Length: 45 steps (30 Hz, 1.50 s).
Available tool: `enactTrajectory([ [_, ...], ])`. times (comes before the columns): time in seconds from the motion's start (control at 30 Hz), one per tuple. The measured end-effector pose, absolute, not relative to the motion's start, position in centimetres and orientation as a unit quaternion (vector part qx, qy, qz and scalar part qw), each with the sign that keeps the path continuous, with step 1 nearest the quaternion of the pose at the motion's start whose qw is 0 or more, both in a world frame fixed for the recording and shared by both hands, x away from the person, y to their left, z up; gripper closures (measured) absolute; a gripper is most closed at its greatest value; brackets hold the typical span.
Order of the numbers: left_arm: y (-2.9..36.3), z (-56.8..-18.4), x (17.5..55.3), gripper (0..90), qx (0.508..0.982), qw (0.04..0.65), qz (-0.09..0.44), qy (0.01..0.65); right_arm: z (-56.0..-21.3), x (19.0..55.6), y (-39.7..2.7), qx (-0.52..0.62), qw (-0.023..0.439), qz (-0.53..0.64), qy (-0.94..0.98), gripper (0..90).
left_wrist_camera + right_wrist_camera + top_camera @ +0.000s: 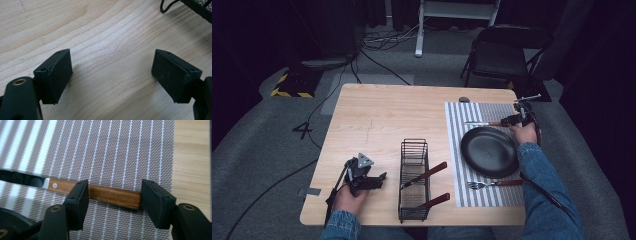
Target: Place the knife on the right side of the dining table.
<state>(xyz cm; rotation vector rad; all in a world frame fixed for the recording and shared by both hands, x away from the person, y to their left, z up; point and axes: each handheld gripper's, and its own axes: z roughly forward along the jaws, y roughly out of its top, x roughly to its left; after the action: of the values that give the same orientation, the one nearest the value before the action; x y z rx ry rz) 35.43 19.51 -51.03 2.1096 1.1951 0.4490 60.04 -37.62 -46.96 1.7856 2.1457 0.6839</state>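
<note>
A knife (479, 123) with a wooden handle (112, 196) lies on the striped placemat (457, 150), just beyond the black plate (489, 151). My right gripper (513, 120) hangs low over the handle, open (114, 188). The handle runs from one jaw toward the other, its butt end near the right-hand jaw, and the pads do not press on it. A fork (492, 184) with a wooden handle lies on the mat on the plate's near side. At the table's near left, my left gripper (379, 179) rests open (112, 72) over bare wood, holding nothing.
A black wire basket (414, 180) stands mid-table with two wooden-handled utensils in it; its corner (197, 7) lies to the right of the left gripper. A small dark object (464, 99) sits at the far table edge. A black chair (507, 55) stands beyond the table.
</note>
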Motion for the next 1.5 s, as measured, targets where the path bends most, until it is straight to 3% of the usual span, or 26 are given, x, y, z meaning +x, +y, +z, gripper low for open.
enactTrajectory([
  [0.43, 19.5, -51.0, 35.4, 17.3, 0.807, 0.332, 0.172, 0.457, -45.4, 59.3, -37.2, 0.599, 0.148, 0.248, 0.747, 39.4],
  [1.1, 19.5, -51.0, 35.5, 16.9, 0.808, 0.330, 0.172, 0.456, -38.3, 54.3, -35.4, 0.536, 0.163, 0.331, 0.759, 38.8],
  [1.5, 19.4, -51.0, 35.5, 15.6, 0.808, 0.330, 0.174, 0.456, -35.4, 50.6, -31.6, 0.487, 0.131, 0.390, 0.771, 39.9],
])
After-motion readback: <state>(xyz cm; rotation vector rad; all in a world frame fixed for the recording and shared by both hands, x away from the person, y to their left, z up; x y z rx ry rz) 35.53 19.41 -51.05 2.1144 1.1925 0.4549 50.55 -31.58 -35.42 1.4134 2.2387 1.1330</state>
